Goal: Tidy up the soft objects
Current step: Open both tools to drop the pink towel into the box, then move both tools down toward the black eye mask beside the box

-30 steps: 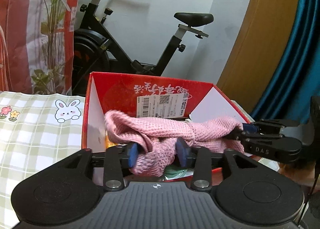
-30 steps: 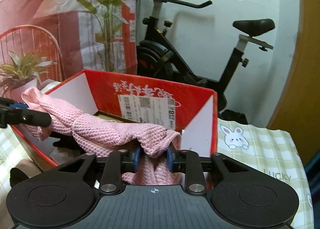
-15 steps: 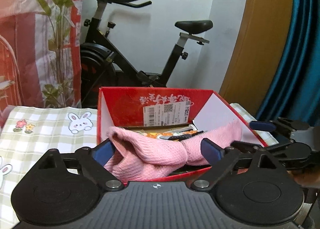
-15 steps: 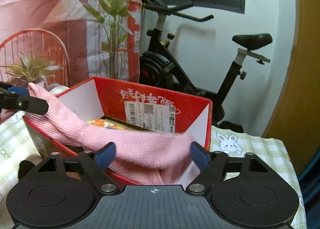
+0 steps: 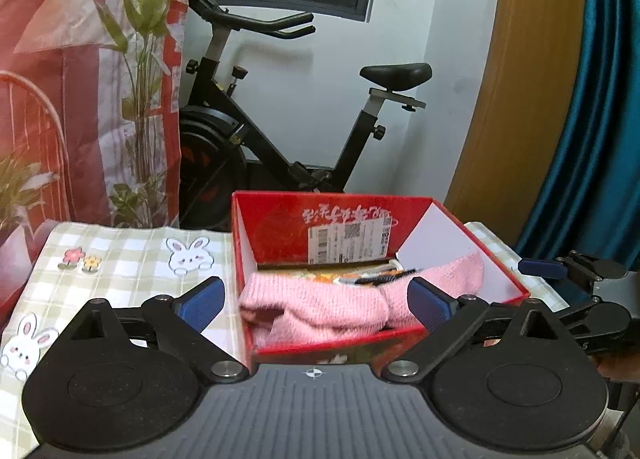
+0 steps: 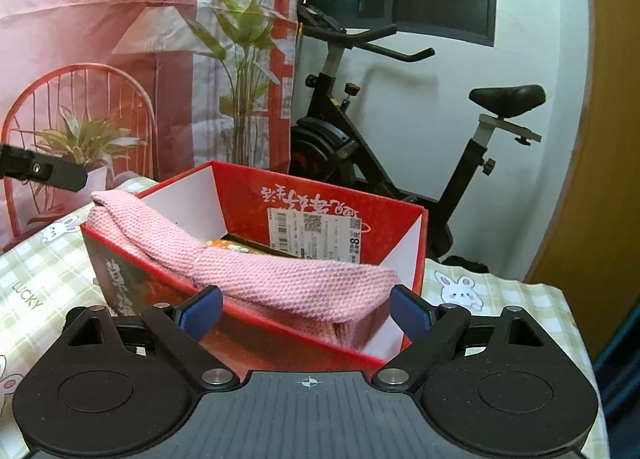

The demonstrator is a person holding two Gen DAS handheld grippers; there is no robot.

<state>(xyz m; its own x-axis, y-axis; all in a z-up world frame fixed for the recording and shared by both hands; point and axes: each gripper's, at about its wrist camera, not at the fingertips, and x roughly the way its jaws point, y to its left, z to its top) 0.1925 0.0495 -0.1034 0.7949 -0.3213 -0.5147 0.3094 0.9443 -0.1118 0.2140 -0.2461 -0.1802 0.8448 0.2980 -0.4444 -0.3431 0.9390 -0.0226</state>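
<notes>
Left wrist view: the left tongs, jaws just spread wide, are seen empty; the pink knit cloth is laid in the red box.

Right wrist view: the right tongs, likewise just opened, grip nothing; the cloth is draped across the box's rim on the checked bench.

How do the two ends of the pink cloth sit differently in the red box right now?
Seen from the right wrist, the pink cloth has its far left end draped up over the rim of the red box, poking outside. Its near end droops down inside the box by the white wall. The left end lies flat; the near end is folded under. Both lie free: the left gripper and right gripper are open, jaws just opened.
</notes>
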